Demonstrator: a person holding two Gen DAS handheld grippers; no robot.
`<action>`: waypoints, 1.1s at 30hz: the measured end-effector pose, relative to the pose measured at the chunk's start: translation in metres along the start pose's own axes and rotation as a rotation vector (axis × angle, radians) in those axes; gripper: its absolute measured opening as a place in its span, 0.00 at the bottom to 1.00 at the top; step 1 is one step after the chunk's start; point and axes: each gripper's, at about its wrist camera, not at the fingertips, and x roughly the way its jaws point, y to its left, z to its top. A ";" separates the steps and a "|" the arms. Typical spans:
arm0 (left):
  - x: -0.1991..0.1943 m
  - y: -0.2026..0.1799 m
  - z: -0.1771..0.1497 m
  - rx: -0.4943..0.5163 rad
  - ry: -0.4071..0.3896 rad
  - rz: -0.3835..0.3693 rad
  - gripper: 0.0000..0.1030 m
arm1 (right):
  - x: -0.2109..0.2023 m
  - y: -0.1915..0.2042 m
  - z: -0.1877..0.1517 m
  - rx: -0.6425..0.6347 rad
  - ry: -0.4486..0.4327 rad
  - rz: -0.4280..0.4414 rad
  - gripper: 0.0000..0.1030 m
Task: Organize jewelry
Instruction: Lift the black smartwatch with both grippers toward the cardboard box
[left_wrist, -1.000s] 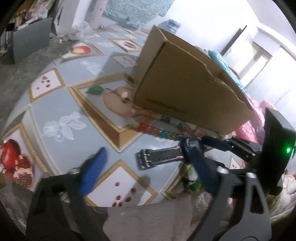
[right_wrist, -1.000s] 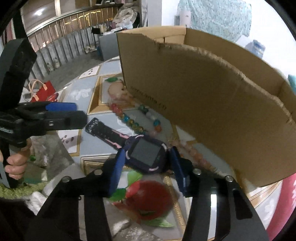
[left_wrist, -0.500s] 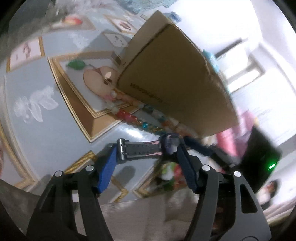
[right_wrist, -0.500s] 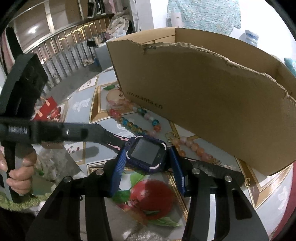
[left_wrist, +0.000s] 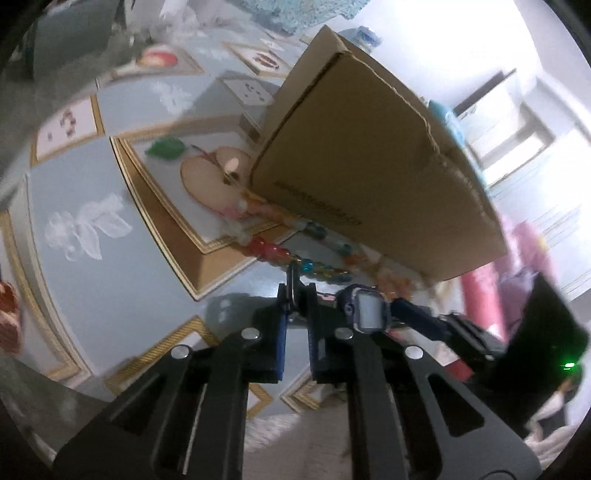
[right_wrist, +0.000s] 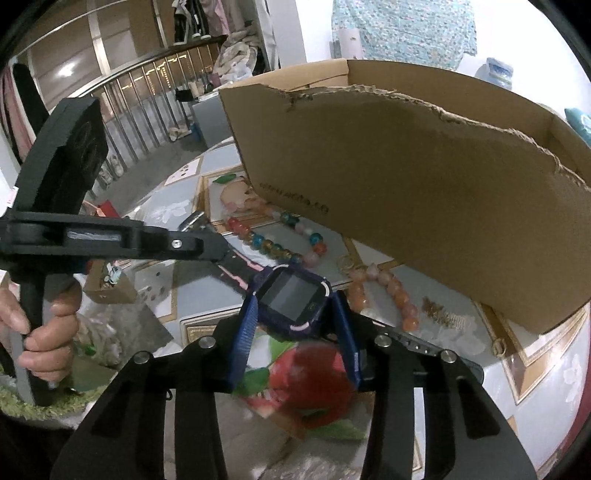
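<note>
Here's the watch (right_wrist: 291, 299): a chunky purple case with a dark square screen and a black perforated strap trimmed in pink, held up off the worktop (left_wrist: 122, 280) between the two grippers. The right gripper (right_wrist: 293, 325) has its blue-padded fingers (right_wrist: 243, 332) clamped on either side of the case, screen facing up. The left gripper (left_wrist: 295, 321) is nearly closed, its pads pinching the strap near the metal buckle end (the buckle pokes out just past the fingertips). So the watch hangs stretched between both tools, above the fruit-patterned cloth. Just beyond it, lying on the worktop, a string of multicoloured beads (right_wrist: 280, 240) and a peach-coloured bead bracelet (right_wrist: 388, 295) sit along the foot of the cardboard box (right_wrist: 424, 192), which is open at the top with a torn near wall. A small gold piece (right_wrist: 443, 314) lies beside the peach beads, too blurred to identify.
</note>
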 end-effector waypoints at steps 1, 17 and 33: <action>-0.001 -0.002 0.000 0.019 -0.004 0.022 0.08 | -0.002 0.001 -0.002 0.005 0.000 -0.001 0.40; 0.002 0.000 0.000 0.168 0.013 0.122 0.07 | -0.024 -0.046 -0.014 0.177 0.028 0.032 0.40; 0.002 0.000 -0.001 0.166 0.005 0.117 0.07 | -0.018 -0.091 -0.022 0.484 0.036 0.103 0.46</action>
